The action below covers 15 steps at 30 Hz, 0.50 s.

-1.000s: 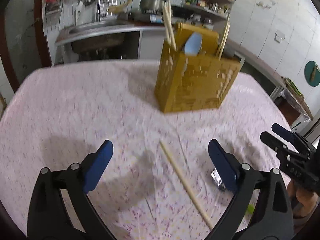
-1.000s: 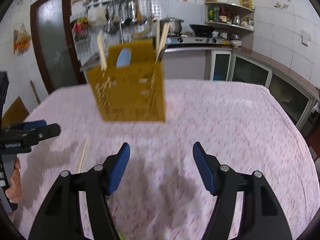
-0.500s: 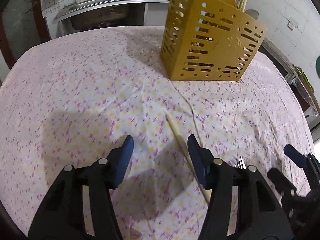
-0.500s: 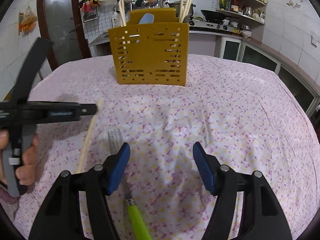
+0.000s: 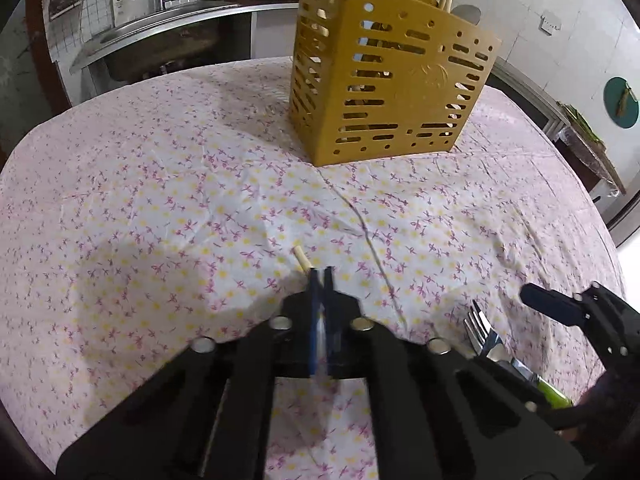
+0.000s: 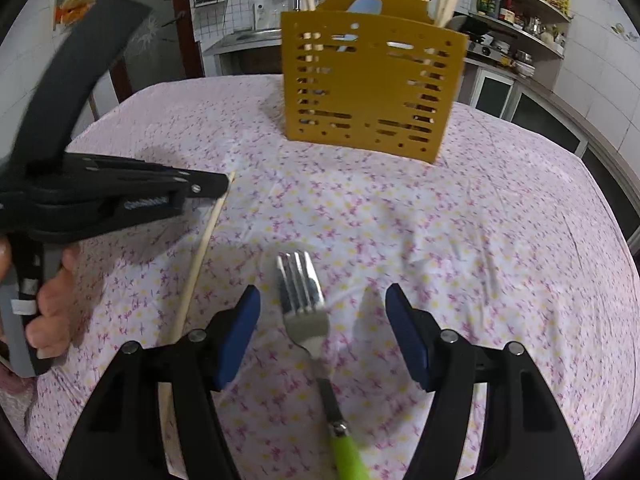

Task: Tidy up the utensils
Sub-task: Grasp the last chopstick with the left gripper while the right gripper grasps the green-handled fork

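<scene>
My left fingers (image 5: 316,292) pinch one pale wooden chopstick (image 6: 200,248); my right gripper (image 6: 322,312) gapes around one green-handled steel fork (image 6: 306,304), near the yellow slotted plastic caddy (image 6: 368,88).

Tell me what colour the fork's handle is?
Bright green handle, seen best in the right wrist view.

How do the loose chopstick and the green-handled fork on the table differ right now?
The pale wooden chopstick is a plain thin stick; the green-handled metal fork has flat shiny tines. The left gripper is shut on the chopstick near its far tip, while the fork lies untouched between the open fingers of the right gripper. Both lie on the floral tablecloth, pointing roughly toward the yellow slotted utensil basket.
</scene>
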Each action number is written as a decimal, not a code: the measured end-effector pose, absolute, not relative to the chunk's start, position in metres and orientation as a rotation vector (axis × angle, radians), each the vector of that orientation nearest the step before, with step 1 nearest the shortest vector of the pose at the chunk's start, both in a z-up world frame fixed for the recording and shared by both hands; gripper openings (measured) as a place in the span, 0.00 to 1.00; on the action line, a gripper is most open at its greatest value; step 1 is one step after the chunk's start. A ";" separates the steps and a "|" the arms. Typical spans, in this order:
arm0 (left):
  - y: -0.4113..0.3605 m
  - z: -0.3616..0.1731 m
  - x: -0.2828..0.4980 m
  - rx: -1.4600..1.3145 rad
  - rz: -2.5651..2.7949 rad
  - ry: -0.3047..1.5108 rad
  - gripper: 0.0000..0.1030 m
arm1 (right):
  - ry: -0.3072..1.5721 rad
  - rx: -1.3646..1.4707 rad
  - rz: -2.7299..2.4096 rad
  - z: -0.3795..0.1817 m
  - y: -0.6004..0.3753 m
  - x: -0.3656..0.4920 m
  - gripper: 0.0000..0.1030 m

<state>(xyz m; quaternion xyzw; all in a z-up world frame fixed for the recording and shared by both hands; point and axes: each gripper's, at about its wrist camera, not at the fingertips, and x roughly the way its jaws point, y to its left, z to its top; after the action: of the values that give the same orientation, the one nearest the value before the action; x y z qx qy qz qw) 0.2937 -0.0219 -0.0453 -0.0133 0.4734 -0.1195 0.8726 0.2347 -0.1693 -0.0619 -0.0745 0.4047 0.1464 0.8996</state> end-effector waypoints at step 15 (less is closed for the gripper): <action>-0.015 -0.048 0.296 -0.069 -0.260 1.026 0.00 | 0.904 -0.023 0.304 -0.065 -0.194 0.263 0.21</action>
<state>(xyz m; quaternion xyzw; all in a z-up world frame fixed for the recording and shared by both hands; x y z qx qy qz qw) 0.2962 -0.0146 -0.0484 -0.0327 0.4893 -0.1241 0.8626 0.2634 -0.1937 -0.0649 -0.0109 0.4349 0.1462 0.8885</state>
